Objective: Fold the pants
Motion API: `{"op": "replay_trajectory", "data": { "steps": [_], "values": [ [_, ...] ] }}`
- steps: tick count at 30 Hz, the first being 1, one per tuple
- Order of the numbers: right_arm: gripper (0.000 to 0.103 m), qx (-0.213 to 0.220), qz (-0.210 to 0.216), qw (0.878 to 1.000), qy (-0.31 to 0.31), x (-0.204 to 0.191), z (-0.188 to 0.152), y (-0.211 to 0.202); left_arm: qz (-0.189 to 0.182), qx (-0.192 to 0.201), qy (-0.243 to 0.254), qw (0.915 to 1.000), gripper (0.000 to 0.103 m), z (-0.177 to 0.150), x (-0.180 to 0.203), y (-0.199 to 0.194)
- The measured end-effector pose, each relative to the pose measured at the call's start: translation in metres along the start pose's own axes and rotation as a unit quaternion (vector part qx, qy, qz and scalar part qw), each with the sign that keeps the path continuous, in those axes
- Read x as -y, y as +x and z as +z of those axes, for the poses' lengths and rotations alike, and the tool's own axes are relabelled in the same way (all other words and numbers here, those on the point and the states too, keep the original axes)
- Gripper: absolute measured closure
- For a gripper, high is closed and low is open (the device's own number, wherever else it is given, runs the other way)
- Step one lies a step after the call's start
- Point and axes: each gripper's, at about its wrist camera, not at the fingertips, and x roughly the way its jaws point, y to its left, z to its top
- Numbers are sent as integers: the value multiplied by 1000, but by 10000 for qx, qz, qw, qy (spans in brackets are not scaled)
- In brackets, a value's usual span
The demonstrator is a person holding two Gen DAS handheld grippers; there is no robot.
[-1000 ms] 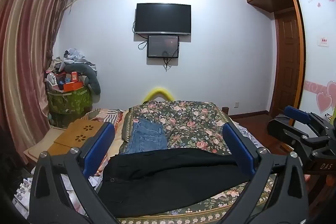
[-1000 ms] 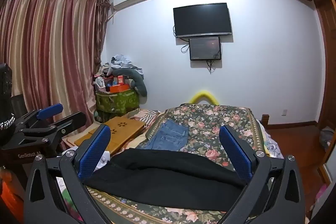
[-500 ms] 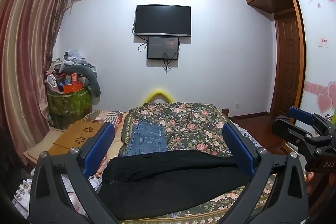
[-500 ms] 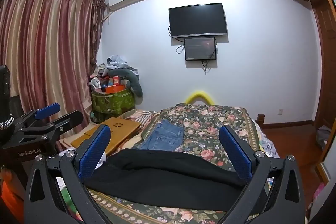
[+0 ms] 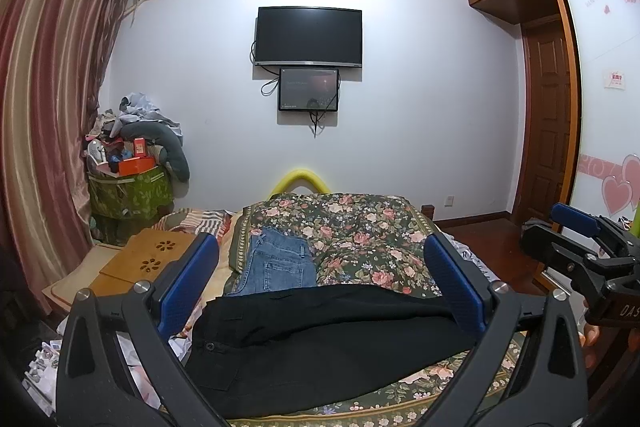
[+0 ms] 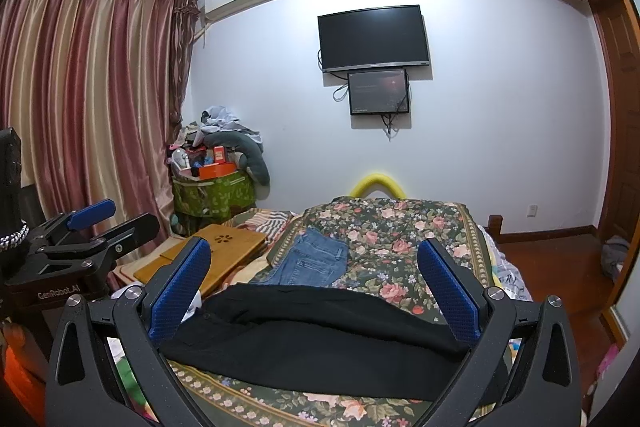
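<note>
Black pants lie across the near end of a floral bedspread, waistband to the left; they also show in the right wrist view. My left gripper is open and empty, held above the pants and apart from them. My right gripper is open and empty too, above the pants. Each gripper shows in the other's view, the right gripper at the right edge and the left gripper at the left edge.
Folded blue jeans lie on the bed beyond the black pants. A wooden lap desk sits left of the bed. A cluttered green box stands by the curtain. A wooden door and floor are on the right.
Both cameras have tilted up slightly, so the room sits a little lower in view. The pants have not moved and both grippers stay open.
</note>
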Motion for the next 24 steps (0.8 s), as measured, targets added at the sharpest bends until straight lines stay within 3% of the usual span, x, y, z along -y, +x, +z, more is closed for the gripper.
{"op": "replay_trajectory", "data": {
  "steps": [24],
  "values": [
    [0, -36, -37, 10000, 48, 4, 0, -1, -5, -49, -50, 10000, 0, 0, -5, 2]
  ]
}}
